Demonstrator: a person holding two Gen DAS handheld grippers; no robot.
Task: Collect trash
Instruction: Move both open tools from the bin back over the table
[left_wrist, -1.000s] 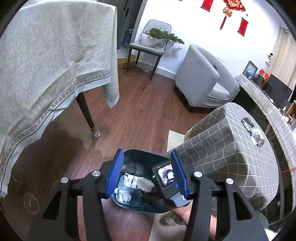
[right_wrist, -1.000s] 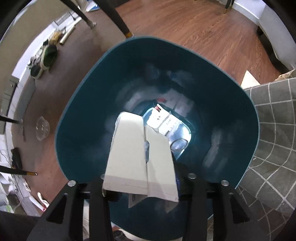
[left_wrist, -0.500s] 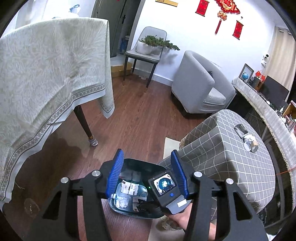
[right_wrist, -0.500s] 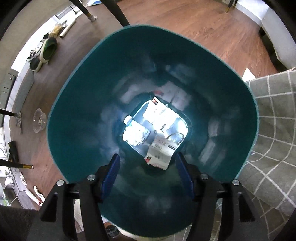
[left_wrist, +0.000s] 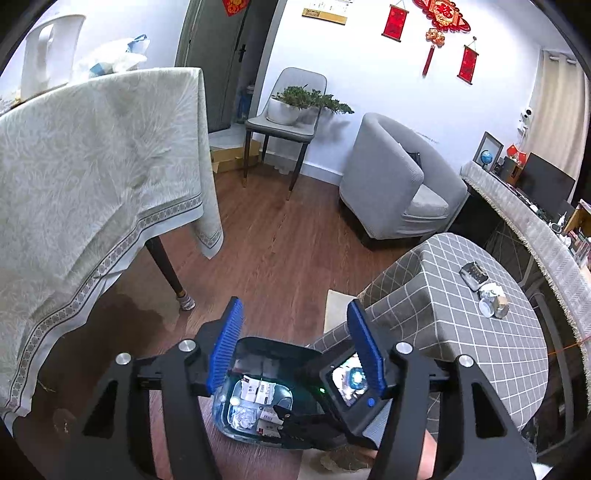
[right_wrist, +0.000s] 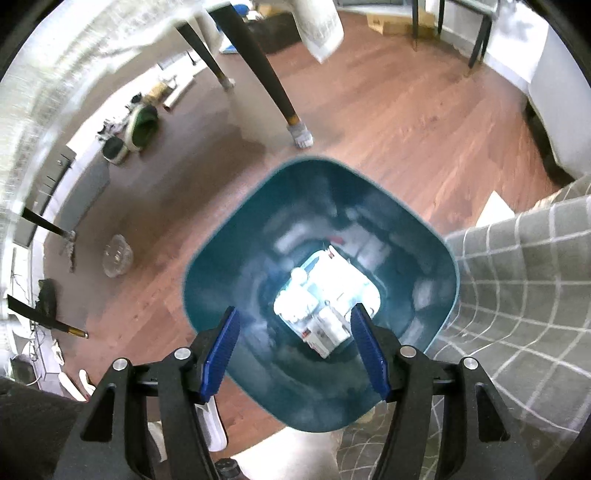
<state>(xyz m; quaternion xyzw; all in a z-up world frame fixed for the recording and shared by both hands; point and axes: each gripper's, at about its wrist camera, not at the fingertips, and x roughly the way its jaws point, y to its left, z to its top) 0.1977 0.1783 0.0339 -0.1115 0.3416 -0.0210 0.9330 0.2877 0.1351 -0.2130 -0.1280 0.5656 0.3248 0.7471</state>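
A teal trash bin (right_wrist: 229, 266) stands on the wood floor beside a small table with a grey checked cloth (right_wrist: 524, 280). White cartons and crumpled paper (right_wrist: 325, 299) lie at its bottom. My right gripper (right_wrist: 293, 345) is open and empty above the bin's near rim. In the left wrist view my left gripper (left_wrist: 295, 343) is open and empty, higher up, looking over the bin (left_wrist: 269, 349) and the right gripper's body (left_wrist: 347, 384). More trash (left_wrist: 491, 299) and a dark flat object (left_wrist: 473, 274) lie on the checked table (left_wrist: 443, 314).
A large table with a pale cloth (left_wrist: 92, 192) stands at left, its leg (left_wrist: 168, 269) near the bin. A grey armchair (left_wrist: 395, 184) and a chair with a plant (left_wrist: 288, 110) stand at the back. A clear crumpled item (right_wrist: 117, 255) lies on the floor.
My right gripper opened and dropped the white folded paper into the bin, then rose away from it. My left gripper lifted and tilted up, showing more of the room.
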